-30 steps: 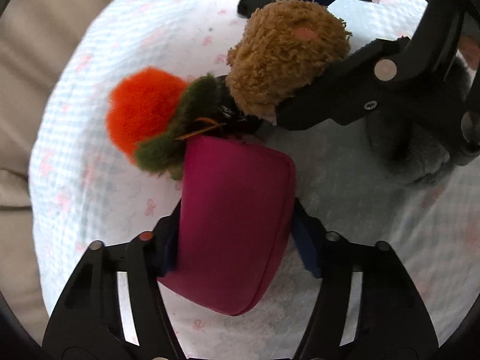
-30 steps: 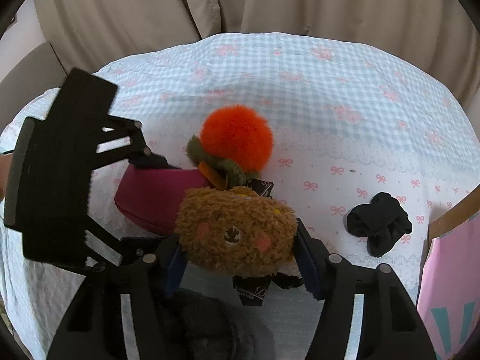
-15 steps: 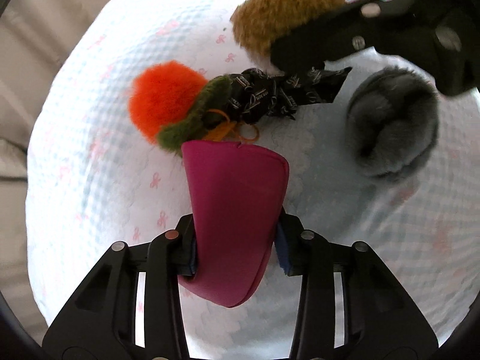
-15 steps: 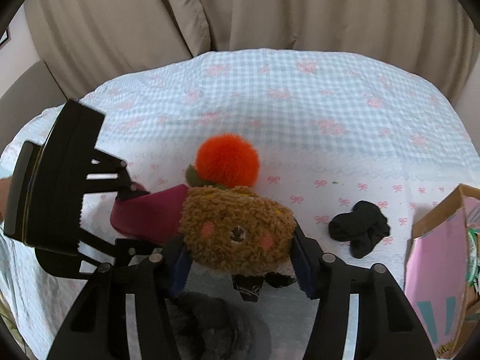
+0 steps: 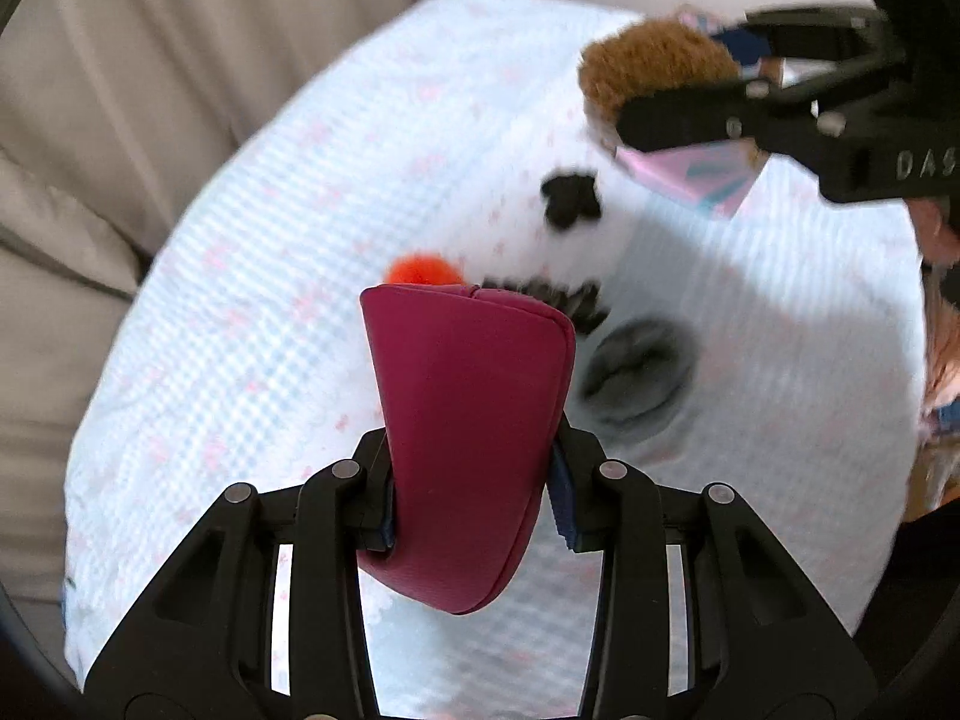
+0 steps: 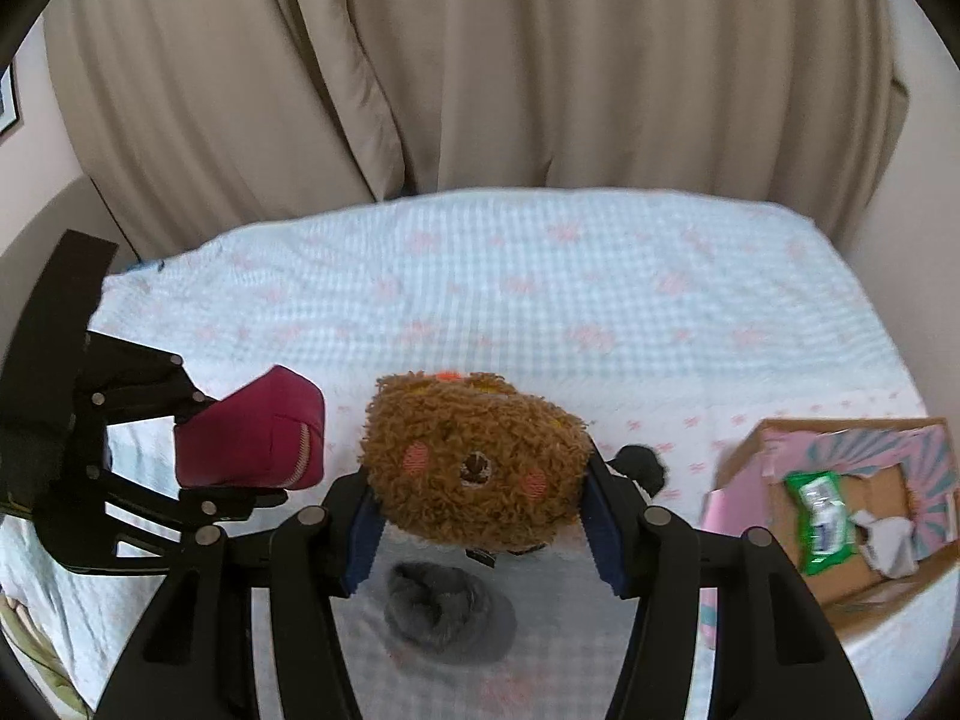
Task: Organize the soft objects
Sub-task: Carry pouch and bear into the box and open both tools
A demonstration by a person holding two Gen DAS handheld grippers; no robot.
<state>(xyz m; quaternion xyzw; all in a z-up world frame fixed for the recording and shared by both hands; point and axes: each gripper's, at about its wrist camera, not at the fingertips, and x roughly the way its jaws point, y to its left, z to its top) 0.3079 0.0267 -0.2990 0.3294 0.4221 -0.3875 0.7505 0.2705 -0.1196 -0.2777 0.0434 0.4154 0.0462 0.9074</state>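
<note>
My left gripper (image 5: 471, 498) is shut on a magenta zip pouch (image 5: 468, 420) and holds it above the table; the pouch also shows in the right wrist view (image 6: 255, 438). My right gripper (image 6: 480, 516) is shut on a brown plush bear face (image 6: 474, 456), held above the table; it shows at the upper right of the left wrist view (image 5: 654, 69). On the cloth lie a grey fluffy piece (image 6: 441, 606), an orange pom-pom (image 5: 420, 269), a black patterned scrunchie (image 5: 558, 300) and a black scrunchie (image 5: 570, 198).
An open cardboard box (image 6: 840, 498) with pink sides stands at the table's right, holding a green packet (image 6: 816, 510) and a white item. The table carries a blue gingham cloth (image 6: 540, 300). Beige curtains (image 6: 480, 60) hang behind.
Both grippers have risen well above the table with their objects. The right gripper has swung to the right, bringing the box into view. The items on the cloth look smaller.
</note>
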